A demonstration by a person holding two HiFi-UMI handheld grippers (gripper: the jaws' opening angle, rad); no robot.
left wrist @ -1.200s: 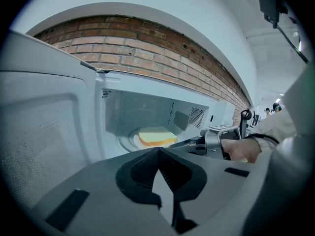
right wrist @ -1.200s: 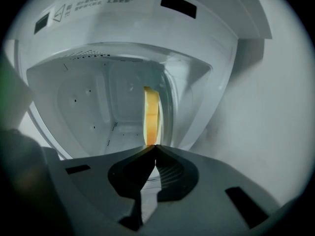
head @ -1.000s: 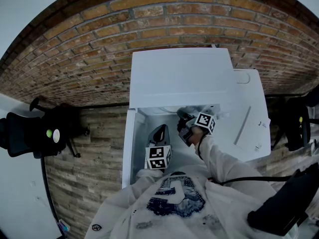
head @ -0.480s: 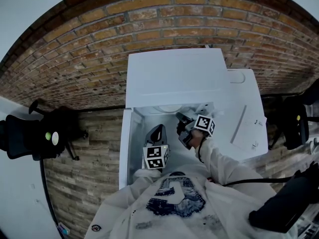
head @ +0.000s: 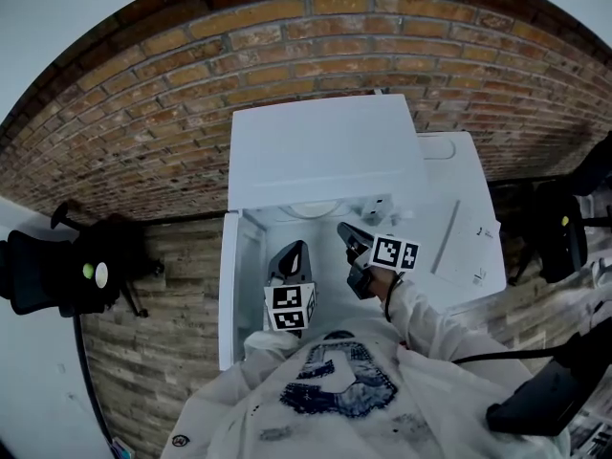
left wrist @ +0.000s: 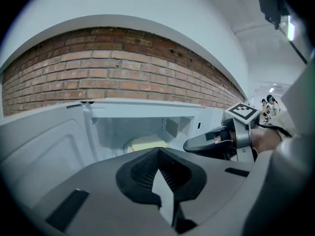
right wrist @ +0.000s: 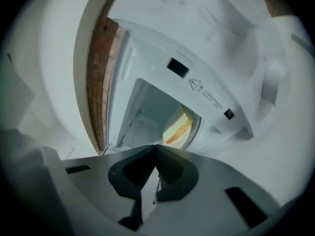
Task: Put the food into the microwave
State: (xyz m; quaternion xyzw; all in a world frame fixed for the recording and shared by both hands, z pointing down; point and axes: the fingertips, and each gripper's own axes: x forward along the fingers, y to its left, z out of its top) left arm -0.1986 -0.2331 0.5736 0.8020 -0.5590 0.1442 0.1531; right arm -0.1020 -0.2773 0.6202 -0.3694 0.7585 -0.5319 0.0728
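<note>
The microwave [head: 325,151] stands open against the brick wall [head: 172,94], with its door [head: 229,295] swung out at the cavity's left edge. Loading looks done. What remains, by my reading, is to clear the opening and shut that door. To do it well, draw the 2 grippers straight back so that neither clips the cavity walls. Then push the door's outer face near its free edge and swing it round until it latches. A flat push should do, with no need to grasp.

The left gripper [left wrist: 158,156] sits at the front edge of the cavity, pointing in. Its jaws are pressed together tip to tip, with nothing between them and touching nothing. The right gripper [right wrist: 156,149] is just beside it, toward the cavity's right edge. Its jaws are likewise closed and empty.

The food [left wrist: 145,142], a pale yellow piece, lies inside the microwave near the back edge of the cavity floor, well apart from both grippers.
</note>
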